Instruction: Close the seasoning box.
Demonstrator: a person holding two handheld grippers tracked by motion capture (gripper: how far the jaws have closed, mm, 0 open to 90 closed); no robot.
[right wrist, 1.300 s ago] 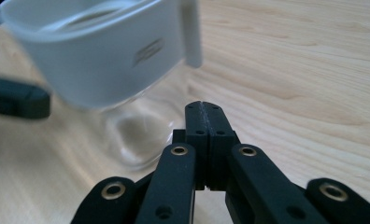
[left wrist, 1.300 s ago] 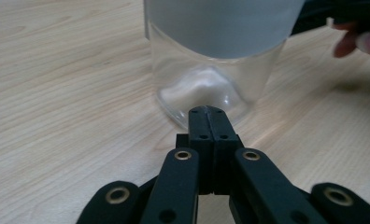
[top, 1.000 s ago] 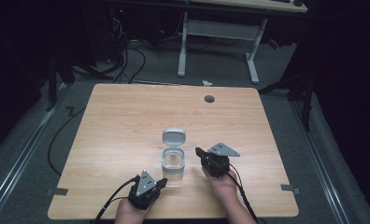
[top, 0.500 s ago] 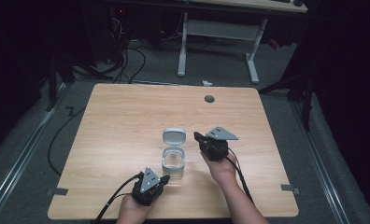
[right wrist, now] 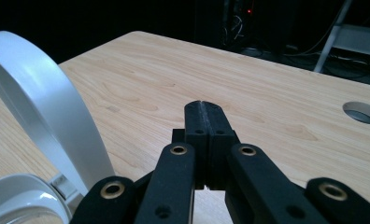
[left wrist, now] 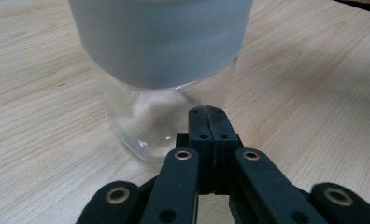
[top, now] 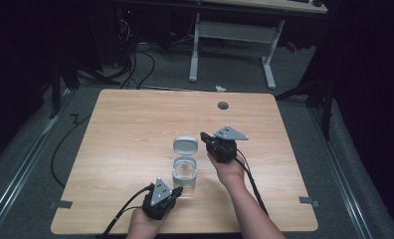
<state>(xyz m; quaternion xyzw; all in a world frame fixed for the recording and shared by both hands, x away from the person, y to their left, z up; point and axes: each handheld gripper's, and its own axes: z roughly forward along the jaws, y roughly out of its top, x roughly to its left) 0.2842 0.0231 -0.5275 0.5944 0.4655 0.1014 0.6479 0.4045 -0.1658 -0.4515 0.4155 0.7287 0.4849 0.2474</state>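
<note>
- The clear jar (top: pixel 184 174) sits near the front middle of the wooden worktop (top: pixel 135 129), its grey hinged lid (top: pixel 185 146) flipped up and open at the back.
- Left gripper (top: pixel 178 190) is down low just in front of the jar, jaws pressed together with nothing in them, tip right up by the glass. Can't tell if it actually touches.
- Right gripper (top: pixel 203 136) hangs just beside the raised lid, jaws closed too and holding nothing.
- Round cable hole (top: pixel 223 105) is way back.
</note>
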